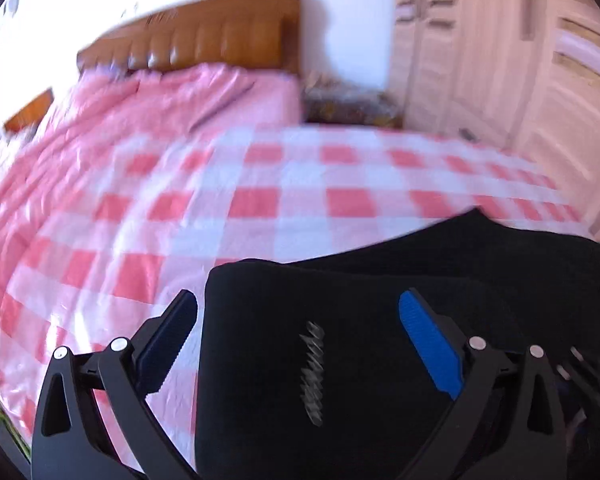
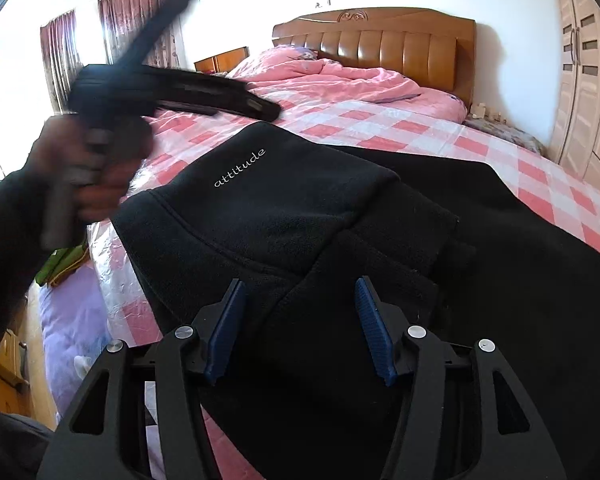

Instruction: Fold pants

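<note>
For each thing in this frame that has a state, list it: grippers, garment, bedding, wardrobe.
Left gripper: open, above the pants, holding nothing.
Right gripper: open, over the pants, holding nothing.
Black fleece pants with white "attitude" lettering: partly folded, lying on the bed.
Pink-and-white checked bedsheet: spread flat.
Pink quilt: rumpled by the headboard.
Cream wardrobe doors: closed.

My left gripper (image 1: pixel 298 312) is spread wide above the black pants (image 1: pixel 360 320), which lie on the checked bedsheet (image 1: pixel 260 200); nothing is gripped.
</note>
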Tool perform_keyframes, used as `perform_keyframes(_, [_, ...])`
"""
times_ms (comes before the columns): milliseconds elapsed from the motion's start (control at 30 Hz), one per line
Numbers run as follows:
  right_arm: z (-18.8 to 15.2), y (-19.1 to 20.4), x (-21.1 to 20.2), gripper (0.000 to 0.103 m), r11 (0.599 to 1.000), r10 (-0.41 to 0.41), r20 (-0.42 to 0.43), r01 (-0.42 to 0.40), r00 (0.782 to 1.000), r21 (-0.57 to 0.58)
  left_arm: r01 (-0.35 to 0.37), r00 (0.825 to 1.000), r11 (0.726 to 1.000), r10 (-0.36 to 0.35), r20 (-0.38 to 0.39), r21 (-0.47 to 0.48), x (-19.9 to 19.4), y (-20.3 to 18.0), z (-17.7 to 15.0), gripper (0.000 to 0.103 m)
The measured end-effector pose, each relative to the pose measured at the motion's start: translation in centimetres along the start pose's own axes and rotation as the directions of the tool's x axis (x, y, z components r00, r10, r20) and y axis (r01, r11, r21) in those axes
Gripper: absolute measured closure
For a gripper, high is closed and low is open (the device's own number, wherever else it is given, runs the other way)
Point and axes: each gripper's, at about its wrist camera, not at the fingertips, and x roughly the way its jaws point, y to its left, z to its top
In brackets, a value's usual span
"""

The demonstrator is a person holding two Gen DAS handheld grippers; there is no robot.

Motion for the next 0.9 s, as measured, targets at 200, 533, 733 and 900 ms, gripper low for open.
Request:
perform_keyframes(200, [-0.2,-0.3,-0.1,0.048,1.000,0.018,0.012,-0.018,1.000,0.010,0.000,0.994,0.998,-0.007,-0.109,-0.066,4.9,2.2,-0.7,0.001])
perform_keyframes(533, [1.3,-0.9,-1.6,0.046,0.999,0.029,0.008,-0.029,1.000,0.031,-0.054,0.998,0.991,0.049,-0.042,-0.120,4.1,2.5,-1.4,0.001])
perform_keyframes(733, [5.5,-3.1,0.6,0.030,0.995,0.097,-0.016,-0.097,0.995,-0.008,-0.069,0.998,0.985,0.068,-0.012,-0.155,3.2,3.2,-1.5,0.001])
perform_keyframes(900, [6.6,-4.2,4.6,0.028,0.984,0.177,-0.136,-0.180,0.975,-0.006,-0.099,0.995,0.986,0.100,-0.002,-0.134,2.9,2.7,-1.5,0.001])
